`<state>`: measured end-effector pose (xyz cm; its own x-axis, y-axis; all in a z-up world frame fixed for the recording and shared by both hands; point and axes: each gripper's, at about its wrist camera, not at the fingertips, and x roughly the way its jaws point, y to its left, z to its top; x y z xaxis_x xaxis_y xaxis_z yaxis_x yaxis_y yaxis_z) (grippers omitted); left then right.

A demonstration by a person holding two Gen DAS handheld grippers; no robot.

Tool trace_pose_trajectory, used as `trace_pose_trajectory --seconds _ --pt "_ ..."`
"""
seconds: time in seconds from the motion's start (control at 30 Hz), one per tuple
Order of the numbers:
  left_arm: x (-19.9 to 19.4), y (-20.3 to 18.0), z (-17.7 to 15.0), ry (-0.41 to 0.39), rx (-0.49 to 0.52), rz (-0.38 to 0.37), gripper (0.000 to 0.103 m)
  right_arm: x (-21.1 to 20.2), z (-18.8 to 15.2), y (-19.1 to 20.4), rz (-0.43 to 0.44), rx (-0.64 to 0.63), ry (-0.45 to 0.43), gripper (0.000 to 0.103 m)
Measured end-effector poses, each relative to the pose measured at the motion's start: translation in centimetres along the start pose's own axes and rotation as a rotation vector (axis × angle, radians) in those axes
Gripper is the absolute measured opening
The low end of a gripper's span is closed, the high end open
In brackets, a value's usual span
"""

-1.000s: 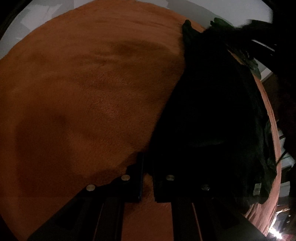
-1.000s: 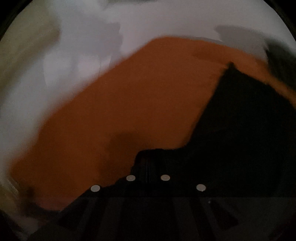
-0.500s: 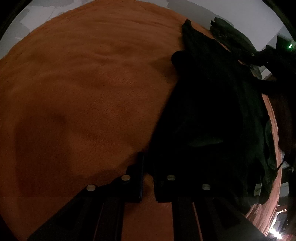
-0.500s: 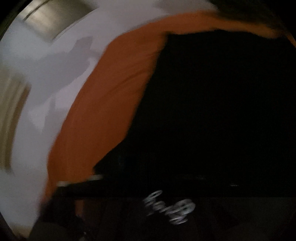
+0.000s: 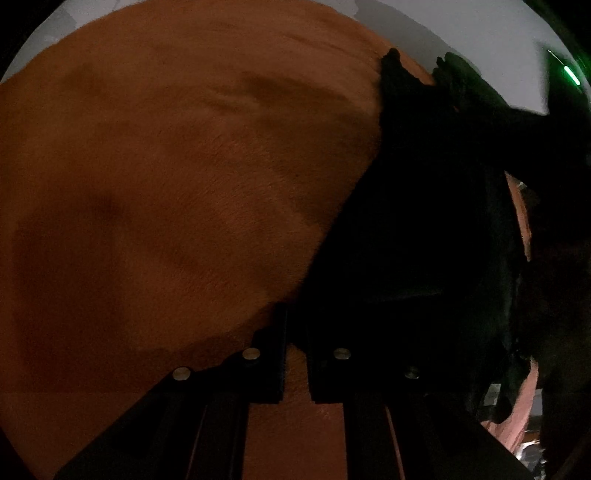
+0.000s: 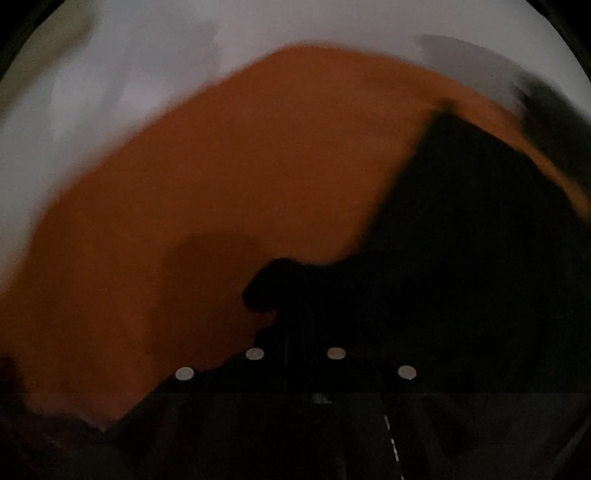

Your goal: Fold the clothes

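Left wrist view: the only label is a small pale tag (image 5: pixel 493 395) on the hem of the black garment (image 5: pixel 424 221) at the lower right, and its print is too small to read. No other writing shows in either view, apart from a blurred white fleck low in the right wrist view that cannot be made out.

The surface is a rust-orange fleece blanket (image 5: pixel 166 184), soft and faintly rumpled, filling most of both views. Beyond its far edge is a pale grey floor or wall (image 5: pixel 461 33); which one, I cannot tell. The room is dim.

The garment lies on the right part of the blanket, running from the far edge down to the near right. A second dark heap (image 5: pixel 461 74) sits at the far edge just beside it. A green light streak (image 5: pixel 570 74) glows at the upper right, on something dark that I cannot identify.

The left gripper (image 5: pixel 295 332) has its jaws nearly together, with a narrow slit between them, and the garment's near edge sits at the fingertips; it looks pinched there, though the dark hides the contact.

In the right wrist view, blurred, the right gripper (image 6: pixel 295 332) has just snapped closed, and a dark bunch of the garment (image 6: pixel 461 221) sits at its tips; whether cloth is caught between them I cannot tell.
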<state>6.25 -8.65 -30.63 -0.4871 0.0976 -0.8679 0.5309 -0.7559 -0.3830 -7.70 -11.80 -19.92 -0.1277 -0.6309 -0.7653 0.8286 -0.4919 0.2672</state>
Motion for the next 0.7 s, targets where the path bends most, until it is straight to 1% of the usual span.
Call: trace_pose_trajectory --seconds 0.07,0.1,0.13,0.17,0.2,0.23,0.27,0.3,0.33,0.37,0.4,0.43,0.47,0.53,0.6,0.67,0.7 --pt "-0.1 0.1 -0.2 -0.002 0.0 -0.003 0.012 -2.0 0.9 -5.2 0.089 0.189 -0.039 0.004" --pt "-0.2 0.1 -0.2 -0.002 0.001 -0.004 0.013 -1.9 0.9 -7.5 0.128 0.273 -0.021 0.004" --pt "-0.2 0.1 -0.3 -0.002 0.003 -0.002 0.013 -1.4 0.7 -9.6 0.166 0.354 0.008 0.004" --pt "-0.2 0.0 0.1 -0.001 0.004 0.003 0.013 -0.4 0.3 -11.3 0.192 0.407 0.055 0.004" --pt "0.0 -0.1 0.8 -0.001 0.003 0.006 0.013 0.8 -0.1 -12.7 0.215 0.45 0.109 0.008" --pt "0.1 -0.1 1.5 0.0 0.003 0.008 0.013 1.8 -1.0 -13.8 0.245 0.491 0.165 0.01" --pt "0.9 -1.0 2.6 0.0 0.006 0.011 0.013 2.5 -1.6 -14.5 0.274 0.529 0.202 0.01" --pt "2.5 -2.8 3.9 -0.001 0.014 0.014 0.013 2.4 -2.0 -15.0 0.293 0.549 0.204 0.01" --pt "3.5 -3.6 4.8 -0.003 0.022 0.017 0.013 2.1 -2.3 -15.5 0.309 0.564 0.195 0.012" --pt "3.7 -3.6 5.2 -0.006 0.03 0.02 0.013 1.8 -2.6 -16.0 0.324 0.579 0.187 0.025" --pt "4.0 -3.5 6.0 -0.01 0.037 0.022 0.012 1.0 -2.8 -16.1 0.323 0.576 0.173 0.057" --pt "4.7 -3.3 7.0 -0.014 0.043 0.023 0.012 0.0 -3.0 -16.2 0.308 0.56 0.142 0.072" --pt "5.5 -3.2 7.9 -0.019 0.049 0.024 0.01 -0.9 -3.1 -16.4 0.291 0.543 0.106 0.085" --pt "5.4 -3.0 7.7 -0.032 0.065 0.029 0.009 -2.3 -3.4 -16.2 0.245 0.489 0.058 0.085" --pt "5.3 -3.3 7.8 -0.037 0.082 0.036 0.008 -3.2 -3.2 -16.0 0.225 0.413 0.041 0.085" --pt "6.1 -3.5 8.3 -0.034 0.086 0.038 0.008 -3.9 -3.7 -15.3 0.204 0.348 0.056 0.085" --pt "6.4 -3.5 8.5 -0.031 0.084 0.037 0.008 -3.9 -4.3 -14.7 0.174 0.316 0.098 0.085"
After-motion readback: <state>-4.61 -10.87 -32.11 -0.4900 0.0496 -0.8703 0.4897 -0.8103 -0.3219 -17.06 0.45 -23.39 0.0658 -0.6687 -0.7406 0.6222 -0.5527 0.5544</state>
